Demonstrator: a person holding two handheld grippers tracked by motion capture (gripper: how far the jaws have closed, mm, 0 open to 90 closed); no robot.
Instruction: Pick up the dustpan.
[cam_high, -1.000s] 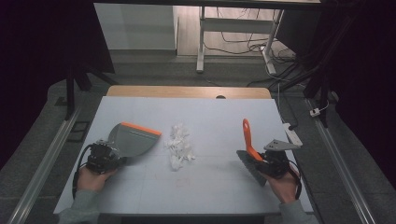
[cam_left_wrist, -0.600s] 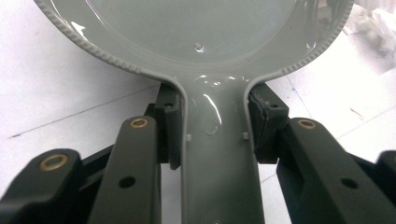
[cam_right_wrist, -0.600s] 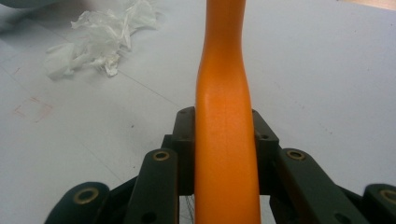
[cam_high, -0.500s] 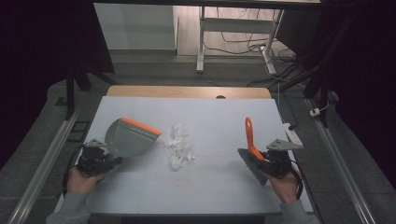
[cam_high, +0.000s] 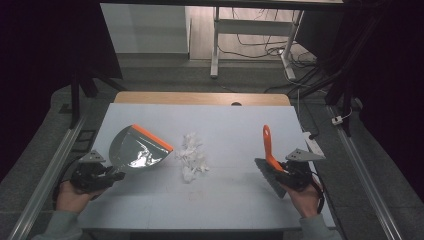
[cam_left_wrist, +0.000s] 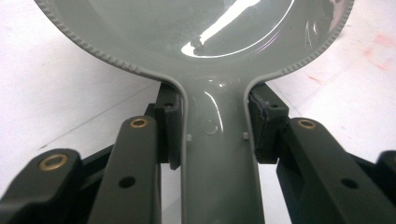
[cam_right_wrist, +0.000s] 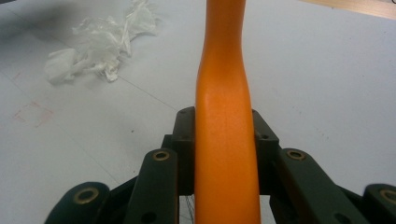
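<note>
Left gripper (cam_high: 111, 176) low at the table's (cam_high: 235, 125) left edge, fingers (cam_left_wrist: 170, 126) clamped on the grey dustpan's (cam_high: 135, 150) handle; pan tilted, orange lip toward the centre. Scraps (cam_high: 192, 156) of white paper lay heaped mid-table, just beyond that lip. Right gripper (cam_high: 284, 175) at the right side, fingers (cam_right_wrist: 184, 135) clamped on the brush (cam_high: 267, 162), orange handle pointing away from the person.

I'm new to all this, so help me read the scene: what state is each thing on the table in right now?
Dustpan: gripped by its handle, tilted.
Brush: gripped by its orange handle.
Paper scraps: loose pile, unswept, between the tools.
Left claw: shut on dustpan.
Right claw: shut on brush.
</note>
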